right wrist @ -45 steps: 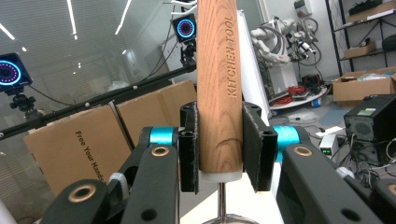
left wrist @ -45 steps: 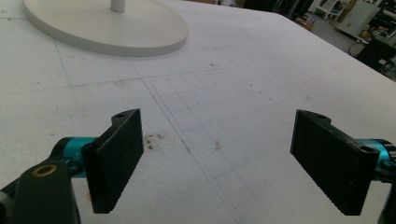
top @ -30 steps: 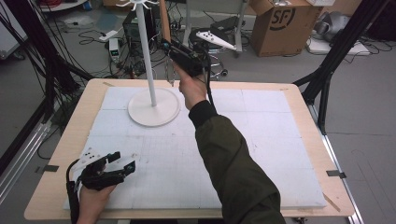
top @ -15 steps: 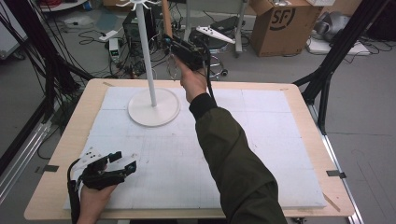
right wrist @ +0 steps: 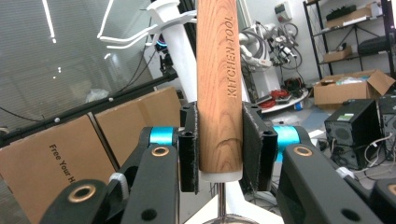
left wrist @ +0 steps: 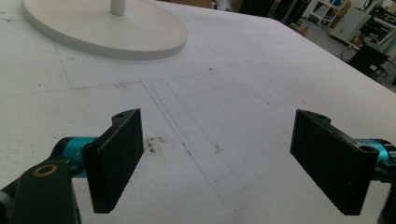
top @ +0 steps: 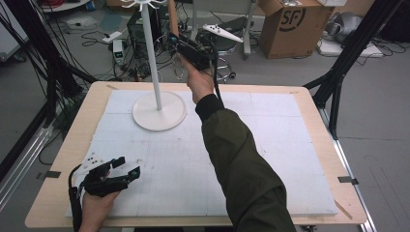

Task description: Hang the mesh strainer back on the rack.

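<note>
Wooden-handled kitchen tool [right wrist: 218, 88] is clamped upright in the right gripper [right wrist: 219, 154], raised beyond the table's far edge, just right of the white hook stand [top: 151, 53]. Likely step: hanging it — keep the handle vertical, approach the top hooks [right wrist: 140, 32] slowly, release only once caught. Left gripper [left wrist: 224, 158] rests released, jaws wide and empty, on the foam mat [left wrist: 243, 70] at the near left.
</note>
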{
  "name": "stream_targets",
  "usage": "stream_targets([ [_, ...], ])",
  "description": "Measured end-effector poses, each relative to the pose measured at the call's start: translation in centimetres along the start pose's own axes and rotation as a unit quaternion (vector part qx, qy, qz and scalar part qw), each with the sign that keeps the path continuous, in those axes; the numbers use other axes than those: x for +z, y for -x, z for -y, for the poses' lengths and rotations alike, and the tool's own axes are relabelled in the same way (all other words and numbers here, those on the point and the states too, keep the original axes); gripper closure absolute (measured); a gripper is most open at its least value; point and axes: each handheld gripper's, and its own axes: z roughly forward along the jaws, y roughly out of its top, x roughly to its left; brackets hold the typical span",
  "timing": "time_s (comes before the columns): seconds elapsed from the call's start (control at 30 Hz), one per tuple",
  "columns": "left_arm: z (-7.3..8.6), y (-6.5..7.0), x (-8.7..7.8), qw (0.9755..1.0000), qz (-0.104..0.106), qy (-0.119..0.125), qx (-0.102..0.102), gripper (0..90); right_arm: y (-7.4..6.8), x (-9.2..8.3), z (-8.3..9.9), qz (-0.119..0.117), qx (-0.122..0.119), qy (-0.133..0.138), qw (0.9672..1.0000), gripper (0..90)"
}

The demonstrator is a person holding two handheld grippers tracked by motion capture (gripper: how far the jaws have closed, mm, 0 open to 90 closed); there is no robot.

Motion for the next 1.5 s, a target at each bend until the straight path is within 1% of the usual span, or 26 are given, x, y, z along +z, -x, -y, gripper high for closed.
stream_targets([
  [0.17, 0.0, 0.0, 0.0, 1.0000, 0.000, -0.001, 0.001, 17.9, 0.4, 0.1, 0.0, 0.002, 0.005, -0.006, 1.0000, 70.2],
  [0.47, 0.0, -0.1, -0.1, 1.0000, -0.002, 0.000, -0.001, 17.9, 0.2, 0.6, 0.1, -0.003, -0.002, -0.017, 0.9999, 70.2],
  [0.73, 0.0, -0.1, -0.1, 1.0000, -0.001, 0.001, -0.002, 17.9, -0.5, 1.1, 0.5, -0.008, -0.007, -0.024, 0.9997, 70.2],
  [0.83, 0.0, -0.1, -0.2, 1.0000, -0.001, 0.000, -0.001, 17.9, -0.8, 1.4, 0.8, -0.007, -0.013, -0.031, 0.9994, 70.2],
  [0.9, 0.0, -0.1, -0.2, 1.0000, -0.001, 0.003, -0.002, 17.9, -0.9, 1.5, 1.0, -0.008, -0.012, -0.035, 0.9993, 70.2],
  [1.03, 0.0, -0.1, -0.2, 1.0000, -0.001, 0.003, -0.003, 17.9, -1.0, 1.6, 1.2, -0.005, -0.013, -0.037, 0.9992, 70.0],
  [1.17, 0.0, 0.0, -0.2, 1.0000, -0.001, 0.003, -0.001, 17.9, -1.1, 1.7, 1.3, 0.003, -0.027, -0.046, 0.9986, 70.0],
  [1.23, 0.0, 0.0, -0.1, 1.0000, 0.001, 0.001, -0.001, 18.0, -1.3, 1.7, 1.5, 0.004, -0.028, -0.051, 0.9983, 70.0],
  [1.3, 0.0, 0.1, -0.1, 1.0000, 0.002, 0.002, -0.001, 18.0, -1.2, 1.6, 1.5, 0.004, -0.025, -0.050, 0.9985, 69.9],
  [1.37, 0.0, 0.1, -0.2, 1.0000, 0.003, 0.002, 0.000, 18.0, -1.3, 1.6, 1.5, 0.007, -0.028, -0.049, 0.9984, 69.8],
  [1.47, 0.0, 0.1, -0.2, 1.0000, 0.002, 0.003, -0.003, 18.0, -1.3, 1.5, 1.4, -0.001, -0.028, -0.053, 0.9982, 68.4],
  [1.5, 0.0, 0.1, -0.2, 1.0000, 0.002, 0.003, -0.003, 18.0, -1.2, 1.5, 1.4, 0.000, -0.029, -0.054, 0.9981, 63.8],
])
